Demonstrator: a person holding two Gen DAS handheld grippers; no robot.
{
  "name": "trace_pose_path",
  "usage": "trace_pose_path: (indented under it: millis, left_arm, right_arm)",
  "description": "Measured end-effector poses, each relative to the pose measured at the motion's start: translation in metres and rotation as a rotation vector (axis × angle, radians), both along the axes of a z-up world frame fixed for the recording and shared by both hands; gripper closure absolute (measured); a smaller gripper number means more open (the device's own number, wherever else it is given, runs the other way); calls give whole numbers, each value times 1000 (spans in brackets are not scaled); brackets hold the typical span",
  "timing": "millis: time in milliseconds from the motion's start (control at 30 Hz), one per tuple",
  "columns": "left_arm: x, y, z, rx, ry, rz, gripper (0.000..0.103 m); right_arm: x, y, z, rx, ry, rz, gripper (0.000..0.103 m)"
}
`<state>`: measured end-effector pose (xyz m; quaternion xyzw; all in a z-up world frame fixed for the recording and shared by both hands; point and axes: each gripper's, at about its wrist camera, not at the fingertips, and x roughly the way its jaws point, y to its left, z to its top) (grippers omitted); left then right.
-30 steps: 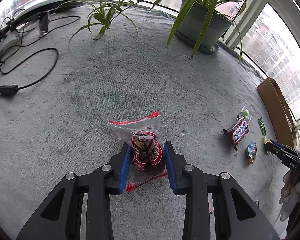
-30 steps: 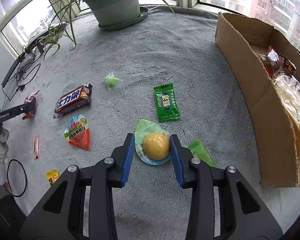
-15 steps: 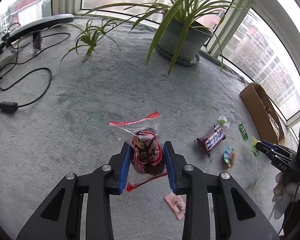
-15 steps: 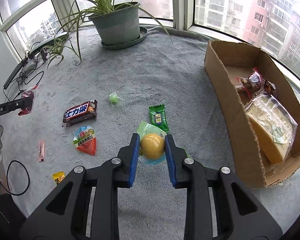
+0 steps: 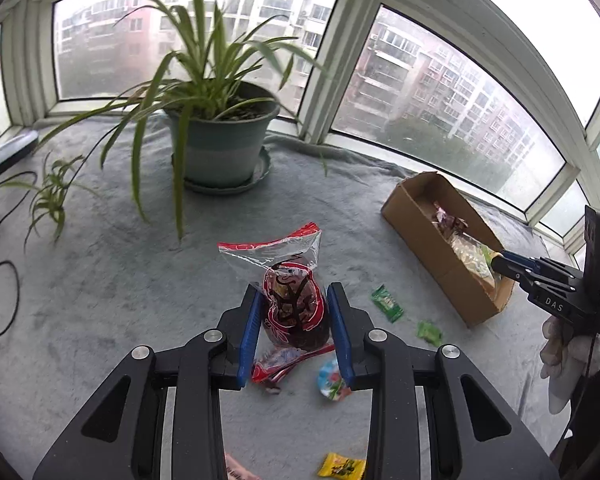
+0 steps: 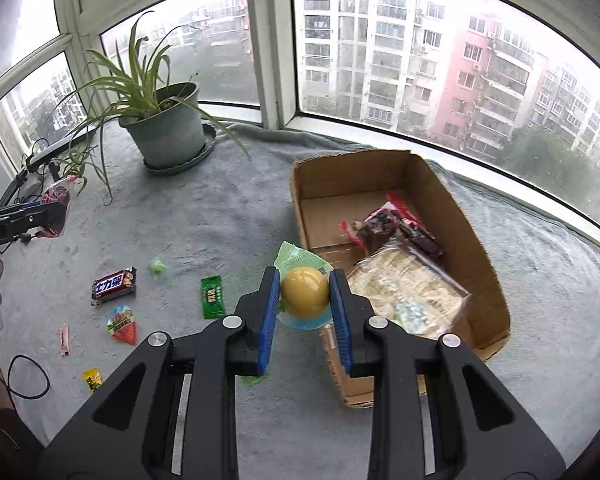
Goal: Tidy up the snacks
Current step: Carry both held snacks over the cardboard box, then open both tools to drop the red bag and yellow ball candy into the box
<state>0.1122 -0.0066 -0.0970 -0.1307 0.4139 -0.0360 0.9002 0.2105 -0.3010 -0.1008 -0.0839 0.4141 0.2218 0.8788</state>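
My left gripper is shut on a red-and-clear snack bag and holds it above the grey blanket. My right gripper is shut on a yellow ball-shaped snack in a green wrapper, held above the near left corner of the cardboard box. The box also shows in the left wrist view and holds a red packet and a clear bread bag. Loose on the blanket lie a chocolate bar, a green packet and a cone-shaped packet.
A large potted plant stands at the back by the windows, with a small plant and cables to the left. A small green candy, a pink stick and a yellow packet lie on the blanket.
Both grippers have risen with their snacks. The right one has moved toward the box; the left one has turned toward the box side.
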Motion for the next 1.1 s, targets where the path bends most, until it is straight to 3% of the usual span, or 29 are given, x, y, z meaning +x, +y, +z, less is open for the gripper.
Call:
trace_pose_path:
  millis: [233,567,867,1100]
  left_arm:
    - [47,-44,19,22,-43,-96,72]
    - [114,-118,21,27,-44,-224,72]
    - [167,-168,1,26,3,-294,72]
    - [185,-199,-26,44,66,-328,72]
  right_arm:
    - [24,-33,4,-28,-17,-78,77]
    - [50,-78,-13,-57,10,-177,76]
    - [68,-104,-41,-62,54,-247,76]
    - [72,-113,-56,-56,86,-265,76]
